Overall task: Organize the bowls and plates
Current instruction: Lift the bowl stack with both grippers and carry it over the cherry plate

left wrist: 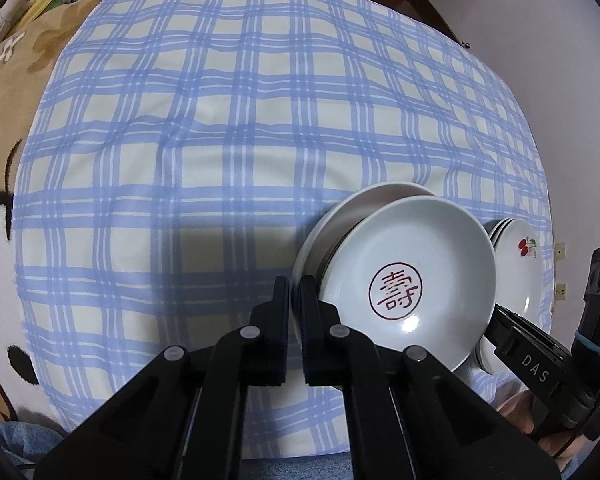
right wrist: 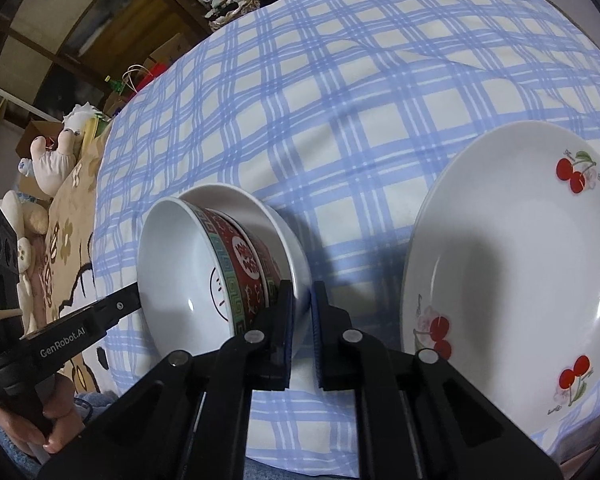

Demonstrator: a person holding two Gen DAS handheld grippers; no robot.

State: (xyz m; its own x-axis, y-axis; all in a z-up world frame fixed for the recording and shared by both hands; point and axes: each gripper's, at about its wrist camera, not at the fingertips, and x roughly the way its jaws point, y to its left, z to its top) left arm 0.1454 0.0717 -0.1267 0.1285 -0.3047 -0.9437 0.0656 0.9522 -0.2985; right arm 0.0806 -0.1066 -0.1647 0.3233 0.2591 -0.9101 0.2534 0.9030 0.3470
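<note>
In the left wrist view a white bowl with a red character seal [left wrist: 408, 280] sits nested in a white plate [left wrist: 340, 216]. My left gripper [left wrist: 295, 312] is shut on the plate's near-left rim. My right gripper [left wrist: 500, 320] reaches in from the right at the opposite rim. In the right wrist view the bowl [right wrist: 188, 276] shows a red patterned outside, and my right gripper [right wrist: 302, 320] is shut on the plate rim [right wrist: 288, 240]. The left gripper arm [right wrist: 100, 312] comes from the left. Cherry-print plates [right wrist: 520, 272] lie to the right, also seen in the left wrist view [left wrist: 516, 264].
Everything rests on a blue-and-white checked cloth [left wrist: 220, 140] [right wrist: 340, 100]. A brown cartoon blanket [left wrist: 4, 160] lies to the left. Stuffed toys [right wrist: 56, 160] and shelves [right wrist: 60, 40] stand beyond the cloth's left side. A wall [left wrist: 560, 60] is on the right.
</note>
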